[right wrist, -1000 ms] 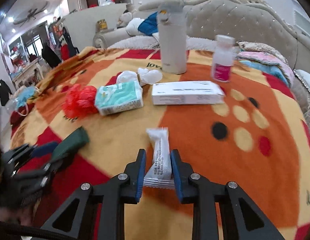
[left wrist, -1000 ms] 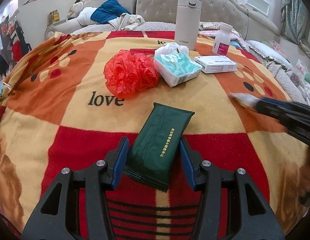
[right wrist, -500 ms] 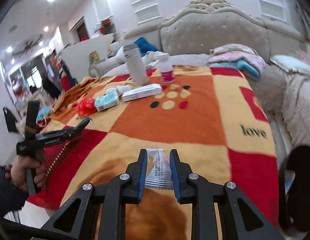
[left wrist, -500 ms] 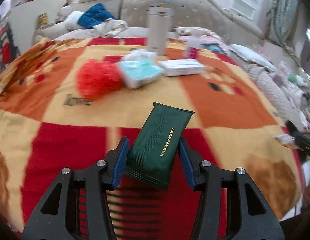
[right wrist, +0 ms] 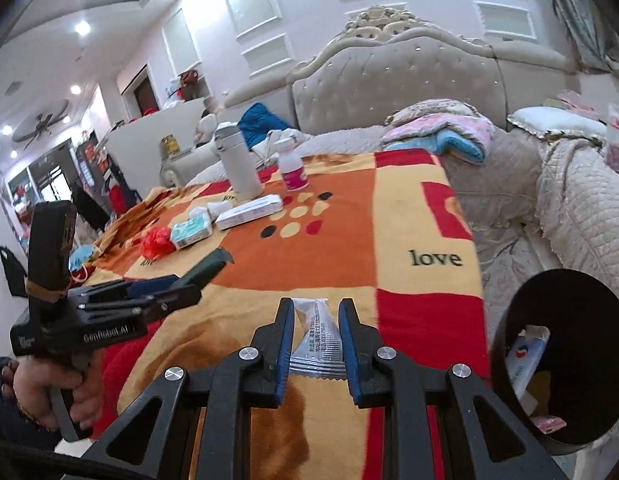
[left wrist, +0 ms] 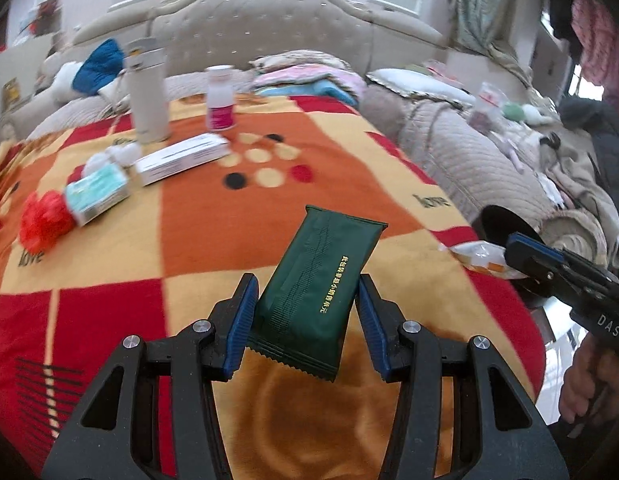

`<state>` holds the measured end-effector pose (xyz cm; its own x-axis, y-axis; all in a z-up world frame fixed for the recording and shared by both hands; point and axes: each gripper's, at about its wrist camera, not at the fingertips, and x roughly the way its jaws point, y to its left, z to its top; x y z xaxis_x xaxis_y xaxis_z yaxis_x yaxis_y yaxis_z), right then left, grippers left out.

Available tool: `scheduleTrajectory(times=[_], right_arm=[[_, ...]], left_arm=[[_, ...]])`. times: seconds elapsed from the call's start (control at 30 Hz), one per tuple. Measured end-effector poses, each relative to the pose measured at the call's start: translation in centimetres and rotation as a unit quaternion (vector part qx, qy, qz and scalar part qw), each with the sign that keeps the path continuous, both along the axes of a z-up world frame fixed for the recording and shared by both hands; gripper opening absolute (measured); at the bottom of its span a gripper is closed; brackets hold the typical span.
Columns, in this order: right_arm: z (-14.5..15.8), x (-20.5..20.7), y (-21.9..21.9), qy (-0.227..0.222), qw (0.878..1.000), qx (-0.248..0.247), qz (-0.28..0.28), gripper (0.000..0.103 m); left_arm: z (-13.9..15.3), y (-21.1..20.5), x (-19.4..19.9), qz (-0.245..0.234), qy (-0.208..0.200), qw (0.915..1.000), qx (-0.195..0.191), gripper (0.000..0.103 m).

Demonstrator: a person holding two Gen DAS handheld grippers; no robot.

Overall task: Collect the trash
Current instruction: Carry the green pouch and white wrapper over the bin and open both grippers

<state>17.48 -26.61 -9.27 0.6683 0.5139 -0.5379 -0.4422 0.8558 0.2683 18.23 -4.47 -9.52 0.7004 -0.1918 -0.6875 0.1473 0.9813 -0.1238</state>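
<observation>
My left gripper is shut on a dark green packet and holds it above the orange and red blanket. Between the pads of my right gripper, which is shut, sits a small clear-and-white wrapper. A black trash bin stands off the blanket's right edge, just right of the right gripper, with some packaging inside. In the left wrist view the right gripper shows with its wrapper in front of the bin. In the right wrist view the left gripper and green packet are at the left.
Farther back on the blanket lie a red plastic bag, a tissue pack, a crumpled white tissue and a white box. A thermos and a pill bottle stand behind them. Quilted bedding and pillows lie to the right.
Both grippers have swung right, away from the cluster of items, each keeping its packet. The black bin has come into view beside the right gripper.
</observation>
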Motion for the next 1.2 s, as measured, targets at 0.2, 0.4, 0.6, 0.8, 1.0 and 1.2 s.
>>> scheduleTrajectory(times=[0.2,0.4,0.6,0.8,1.0,1.2], right_arm=[[0.0,0.0,-3.7,-0.001,0.999,0.007,-0.053,0.021],[0.0,0.0,-9.7,0.005,0.990,0.025,-0.137,0.021],[-0.7,-0.2,-15.0,0.021,0.975,0.035,-0.218,0.021],[-1.7,0.2,-18.2,0.043,0.962,0.041,-0.268,0.021],[-2.7,1.2,-19.2,0.064,0.951,0.037,-0.300,0.022],[-3.4,1.9,-20.1,0.081,0.937,0.063,-0.333,0.026]], left_arm=[[-0.6,-4.3,0.6,-0.033,0.010,0.9994,0.006,0.048],[-1.2,-8.9,1.7,-0.072,0.017,0.9972,-0.003,0.048],[-1.1,-14.4,3.3,-0.122,0.021,0.9924,-0.003,0.048],[-1.1,-20.3,4.9,-0.182,0.030,0.9827,0.010,0.048],[-1.1,-23.7,6.4,-0.211,0.032,0.9769,0.013,0.048],[-2.0,-25.7,7.3,-0.237,0.038,0.9704,0.029,0.049]])
